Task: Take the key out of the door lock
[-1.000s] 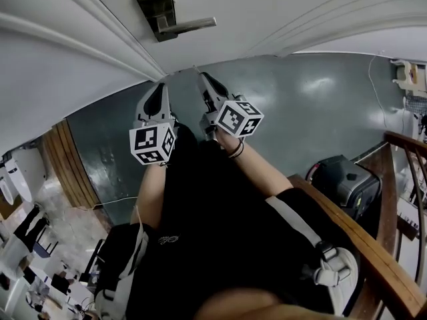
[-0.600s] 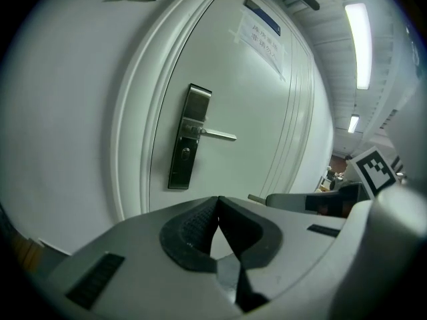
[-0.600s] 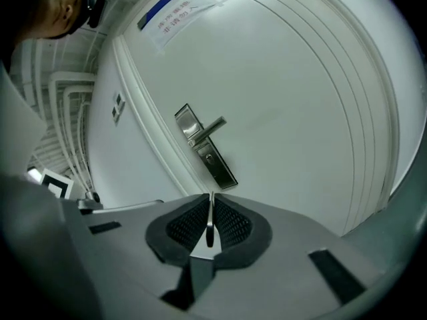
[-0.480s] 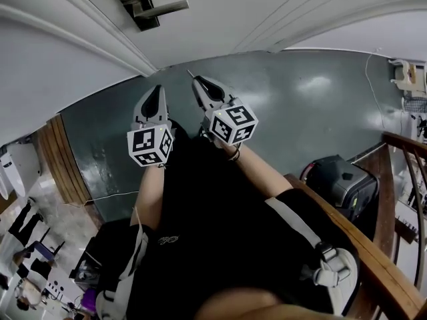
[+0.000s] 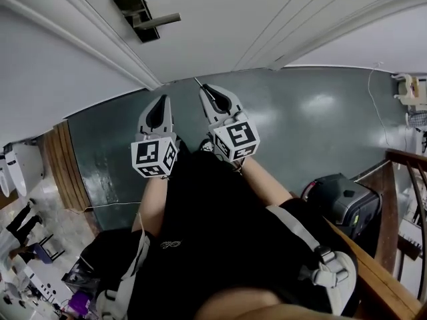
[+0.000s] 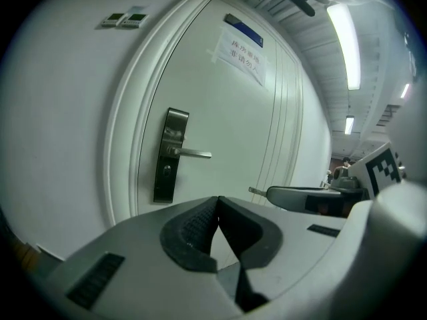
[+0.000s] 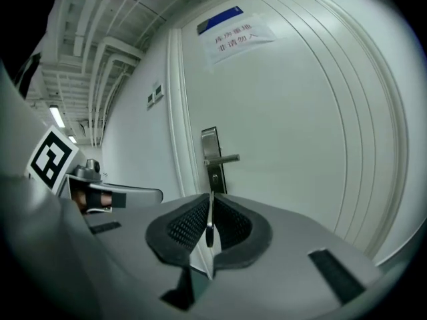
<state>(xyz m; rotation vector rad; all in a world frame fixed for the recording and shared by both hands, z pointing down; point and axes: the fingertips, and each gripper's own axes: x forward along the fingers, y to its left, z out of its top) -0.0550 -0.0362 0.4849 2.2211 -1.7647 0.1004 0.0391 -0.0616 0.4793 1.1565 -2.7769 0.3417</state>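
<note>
The white door carries a dark lock plate (image 5: 133,12) with a lever handle (image 5: 159,21) and a keyhole (image 6: 166,172) below the lever. Both grippers hover side by side, well back from the door. My right gripper (image 5: 208,89) is shut on the key (image 7: 210,220), whose thin metal blade stands on edge between the pads. The key's tip (image 5: 197,81) pokes out in front of the jaws and also shows in the left gripper view as the key (image 6: 256,192). My left gripper (image 5: 159,100) is shut with nothing between its pads.
A paper notice (image 6: 241,54) is taped high on the door. A black case (image 5: 341,187) stands on the grey-green floor (image 5: 300,105) at the right, beside a wooden railing (image 5: 390,259). A wooden panel (image 5: 63,169) lies at the left wall.
Both grippers have drawn back from the door together, so the lock plate now sits farther from them. The right gripper has rolled about its own axis with the key still in it.
</note>
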